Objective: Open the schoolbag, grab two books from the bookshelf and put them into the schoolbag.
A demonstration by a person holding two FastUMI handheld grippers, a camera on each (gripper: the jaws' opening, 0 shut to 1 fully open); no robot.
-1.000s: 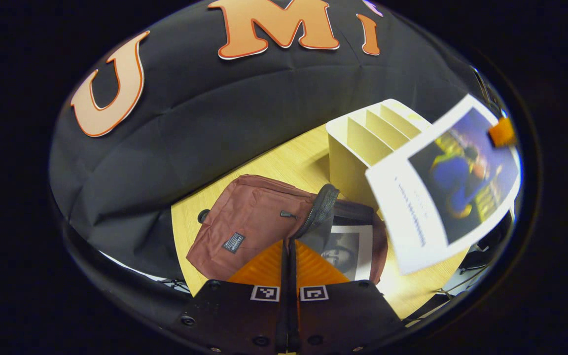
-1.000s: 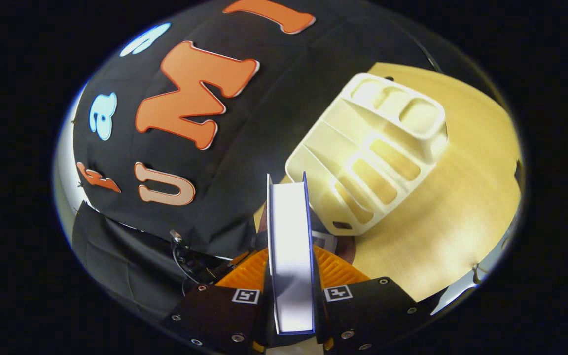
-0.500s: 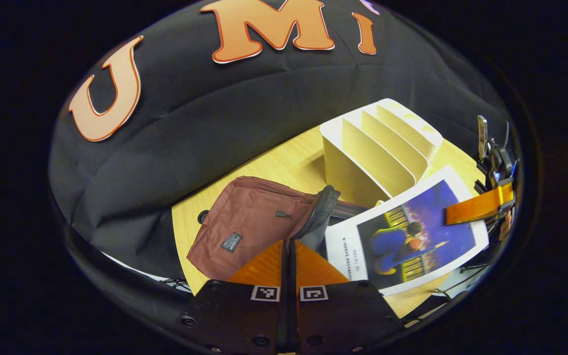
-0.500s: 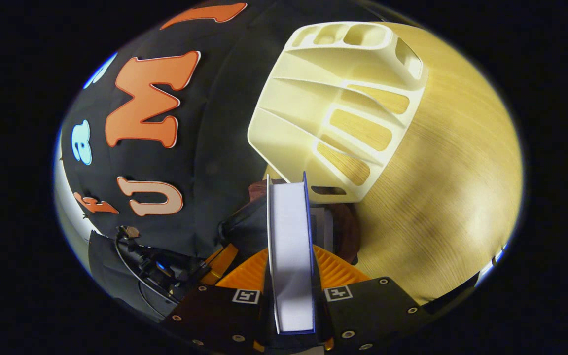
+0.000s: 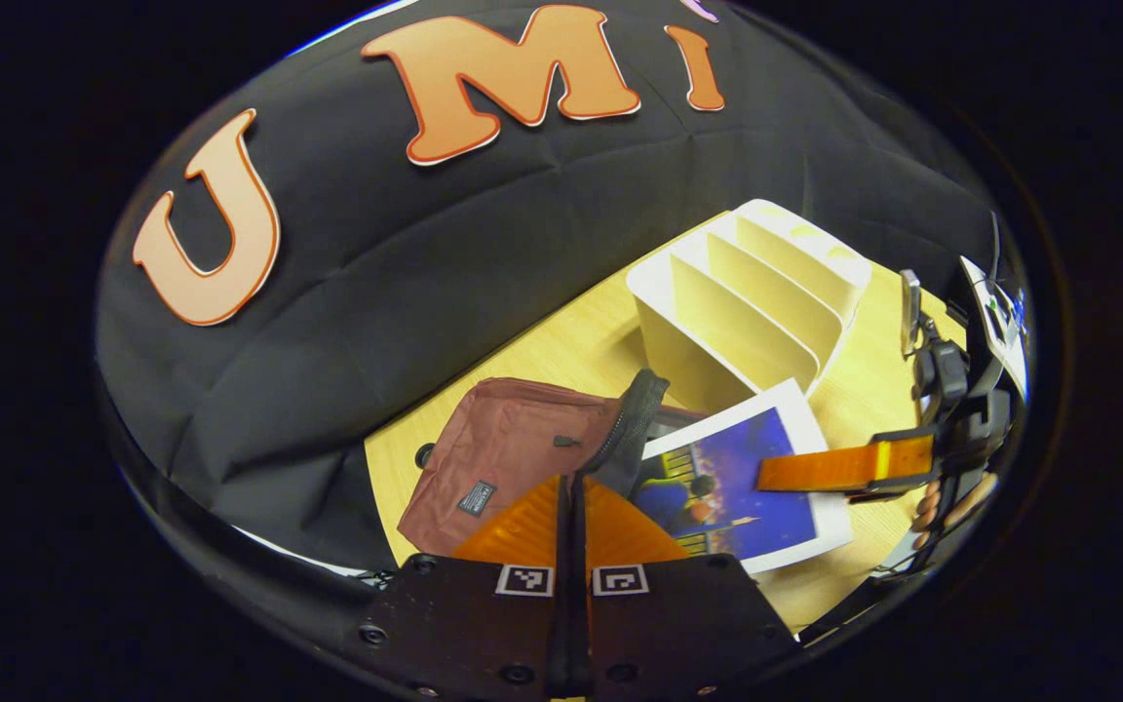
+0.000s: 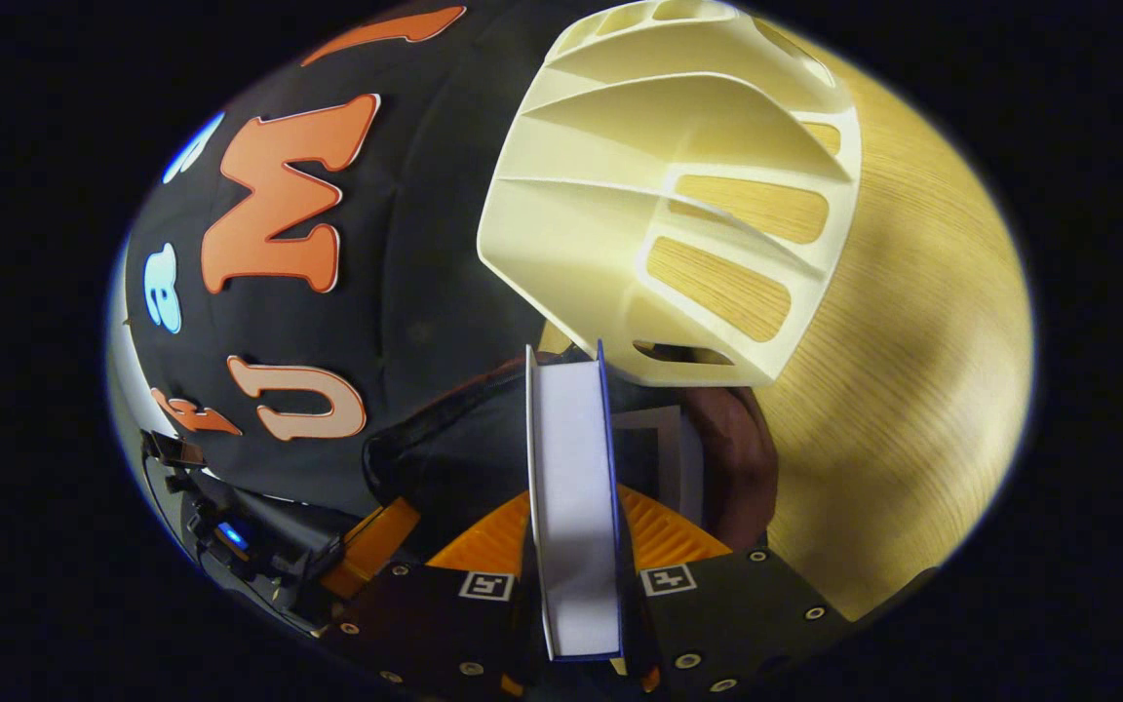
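The maroon schoolbag (image 5: 513, 448) lies on the wooden table (image 5: 561, 341). My left gripper (image 5: 571, 485) is shut on its zipper flap (image 5: 635, 414) and holds it lifted. A blue-covered book (image 5: 717, 487) slants into the bag's mouth, with the right gripper (image 5: 786, 475) clamped on its outer edge. In the right gripper view that book (image 6: 571, 468) stands edge-on between the fingers of my right gripper (image 6: 571, 526). Its far end is over the bag's dark opening (image 6: 464, 458). Another book (image 6: 664, 439) lies inside the bag. The cream bookshelf (image 5: 747, 292) has nothing in its slots.
The bookshelf (image 6: 669, 195) stands close behind the bag, towards the booth's black wall. A hand (image 5: 951, 507) holds the right gripper at the right edge of the left gripper view. The left gripper (image 6: 367, 541) shows low left in the right gripper view. Bare table (image 6: 893, 390) lies right of the shelf.
The right gripper has brought the blue book down from near the shelf into the bag's mouth. The left gripper has kept the flap lifted and shifted only slightly.
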